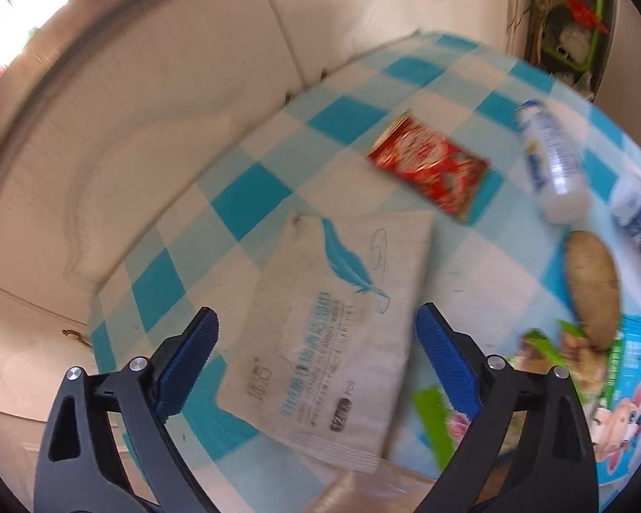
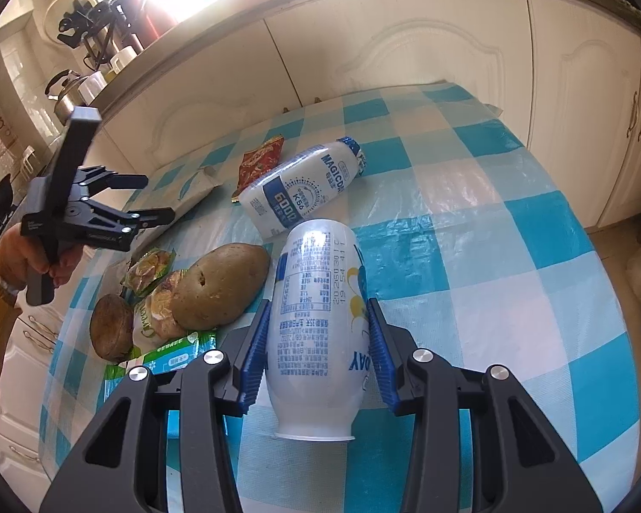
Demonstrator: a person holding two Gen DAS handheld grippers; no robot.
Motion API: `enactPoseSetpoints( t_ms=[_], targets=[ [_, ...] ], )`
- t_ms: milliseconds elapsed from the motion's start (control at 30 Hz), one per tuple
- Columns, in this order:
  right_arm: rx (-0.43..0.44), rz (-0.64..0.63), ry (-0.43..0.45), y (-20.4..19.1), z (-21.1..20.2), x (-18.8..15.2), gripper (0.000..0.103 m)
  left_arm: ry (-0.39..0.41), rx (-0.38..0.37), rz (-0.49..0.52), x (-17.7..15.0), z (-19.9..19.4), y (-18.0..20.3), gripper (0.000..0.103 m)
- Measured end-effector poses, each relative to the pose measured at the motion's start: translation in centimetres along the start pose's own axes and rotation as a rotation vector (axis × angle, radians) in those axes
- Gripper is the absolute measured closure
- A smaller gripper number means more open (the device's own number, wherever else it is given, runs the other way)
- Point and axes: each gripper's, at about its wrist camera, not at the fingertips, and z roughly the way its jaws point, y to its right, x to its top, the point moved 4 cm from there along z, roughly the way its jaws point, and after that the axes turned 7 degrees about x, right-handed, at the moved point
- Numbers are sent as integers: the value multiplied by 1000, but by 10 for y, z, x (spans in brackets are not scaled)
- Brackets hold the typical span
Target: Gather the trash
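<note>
My left gripper (image 1: 314,312) is open and hovers over a flat beige wipes packet (image 1: 333,320) with a blue feather print, which lies on the blue-checked tablecloth (image 1: 252,196). The pads do not touch the packet. My right gripper (image 2: 318,303) is shut on a white plastic bottle (image 2: 316,320), gripped across its body with the mouth towards the camera. A second white bottle (image 2: 303,188) lies on its side further back, with a red snack wrapper (image 2: 260,158) beyond it. The right wrist view shows the left gripper (image 2: 158,196) at the left, held by a hand.
A large potato (image 2: 222,286) and a smaller one (image 2: 111,327) rest among green snack packets (image 2: 149,265) near the table's left edge. Cream cabinet doors (image 2: 406,51) run behind the table. A kettle (image 2: 66,89) stands on the counter. A green basket (image 1: 572,13) sits beyond the far corner.
</note>
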Motion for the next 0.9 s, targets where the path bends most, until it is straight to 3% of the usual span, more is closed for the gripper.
enactPoseSetpoints(
  t_ms=[133, 233, 367, 500, 633, 900],
  targets=[
    [12, 18, -5, 2, 1, -1, 58, -63, -34, -22, 9, 24, -13, 7],
    [19, 18, -12, 1, 2, -1, 58, -87, -104, -57, 13, 33, -22, 6],
    [32, 19, -14, 1, 2, -1, 57, -95, -201, -178, 10, 43, -34, 7],
    [38, 24, -13, 3, 2, -1, 57, -40, -169, -226, 4, 38, -35, 11],
    [31, 13, -16, 1, 2, -1, 58, -20, -139, -284, 0, 32, -32, 23],
    [5, -2, -15, -1, 3, 0, 59, 2, -124, -352, -8, 21, -29, 29]
  ],
)
